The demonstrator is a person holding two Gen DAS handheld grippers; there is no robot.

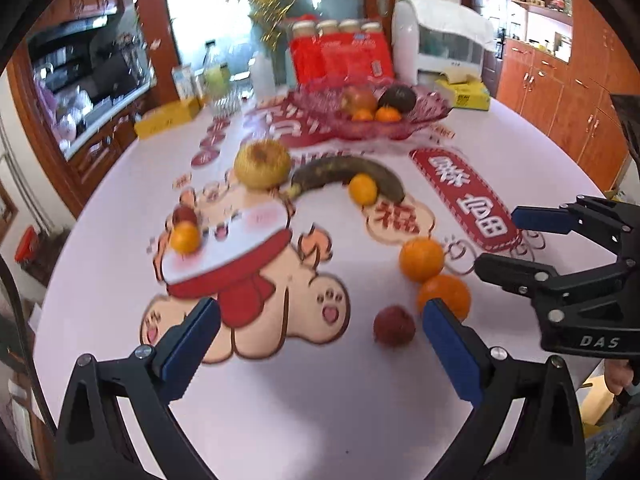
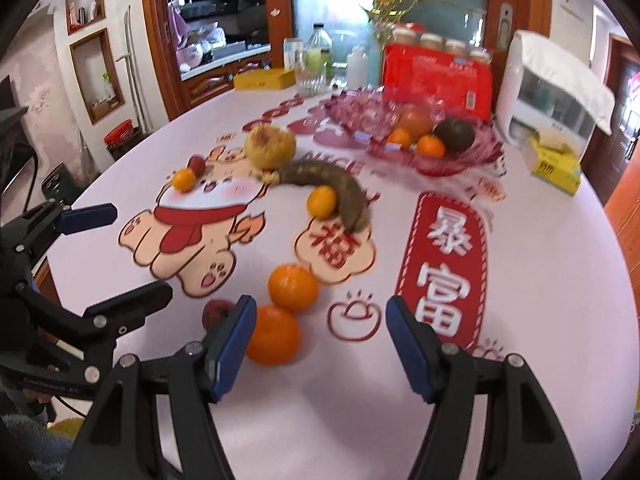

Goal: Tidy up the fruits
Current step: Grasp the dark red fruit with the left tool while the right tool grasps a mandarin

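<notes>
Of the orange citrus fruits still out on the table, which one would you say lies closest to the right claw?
The large orange right beside the right claw, touching a second large orange behind it. The small mandarins by the banana and on the cartoon pig lie farther off.

The tablecloth (image 2: 540, 264) looks smooth and matt, with printed figures. The fruit dish (image 2: 484, 156) is glossy, faceted pink glass or clear plastic. The banana (image 2: 320, 176) has dull, browned skin. 2 oranges (image 2: 293, 287) show fine, pebbled peel. The cabinets (image 1: 560, 92) are glossy varnished wood.
</notes>
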